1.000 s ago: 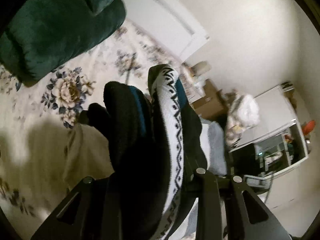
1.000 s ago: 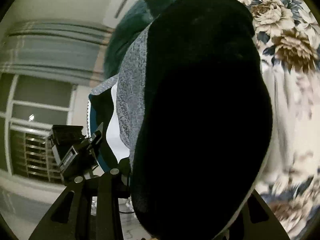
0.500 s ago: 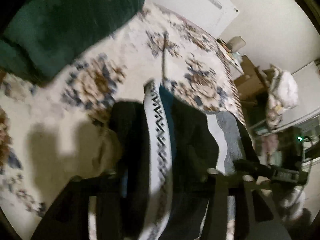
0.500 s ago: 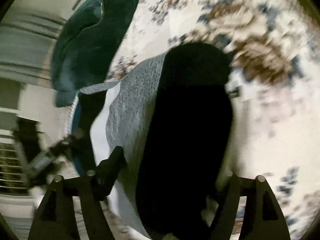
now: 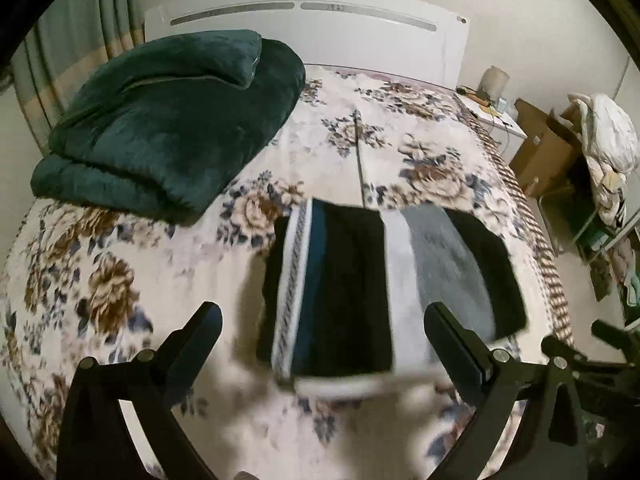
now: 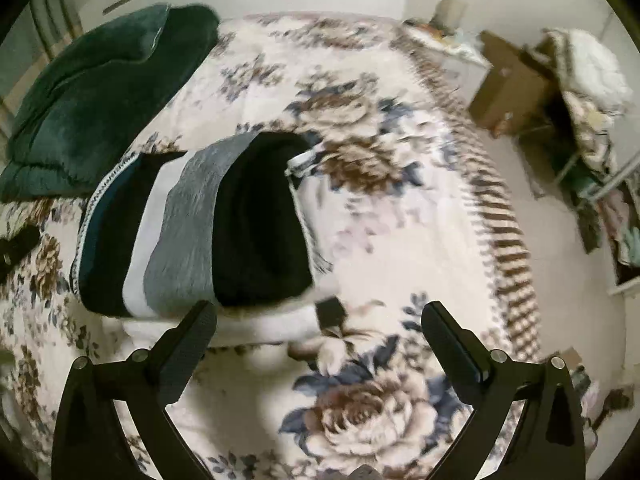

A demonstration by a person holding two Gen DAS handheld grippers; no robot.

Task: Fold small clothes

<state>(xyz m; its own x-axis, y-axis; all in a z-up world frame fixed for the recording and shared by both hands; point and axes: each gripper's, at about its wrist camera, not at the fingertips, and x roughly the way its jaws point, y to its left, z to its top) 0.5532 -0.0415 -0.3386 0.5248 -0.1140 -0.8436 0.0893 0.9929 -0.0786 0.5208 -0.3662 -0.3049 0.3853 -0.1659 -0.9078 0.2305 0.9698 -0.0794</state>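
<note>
My left tongs (image 5: 322,328) were wide open with nothing in them, just in front of the folded cloth (image 5: 384,288). My right tongs (image 6: 320,324) were wide open and empty too, at its right front corner. The cloth lay flat on the flowery bed (image 5: 420,168), right of the green blanket (image 5: 168,116). To do this well, I think I should pull both tongs straight back so nothing catches. A second before, both tongs held the cloth up; they had just been opening and let go.
</note>
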